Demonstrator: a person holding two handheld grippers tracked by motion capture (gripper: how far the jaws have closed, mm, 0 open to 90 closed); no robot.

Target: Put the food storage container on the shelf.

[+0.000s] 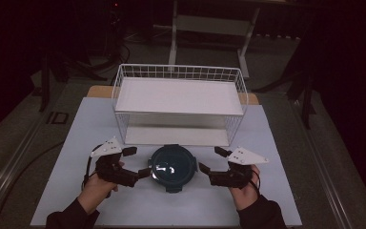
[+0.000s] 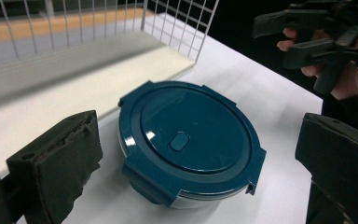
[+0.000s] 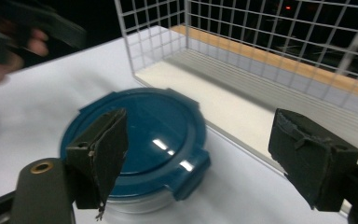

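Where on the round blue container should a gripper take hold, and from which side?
Probably at the lid's rim, coming in level from the sides. The blue container is round, low and flat-topped, with latch tabs jutting at its edge, so the top offers no purchase. The left gripper and right gripper flank it, both open and apart from it; the wire rack blocks the far side.

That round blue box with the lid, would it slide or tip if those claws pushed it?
The box is low and wide and sits flat on the table, so it would probably slide, not tip. Its glossy lid looks slippery; the side clips likely give better hold. It seems rigid plastic, so it should keep its shape.
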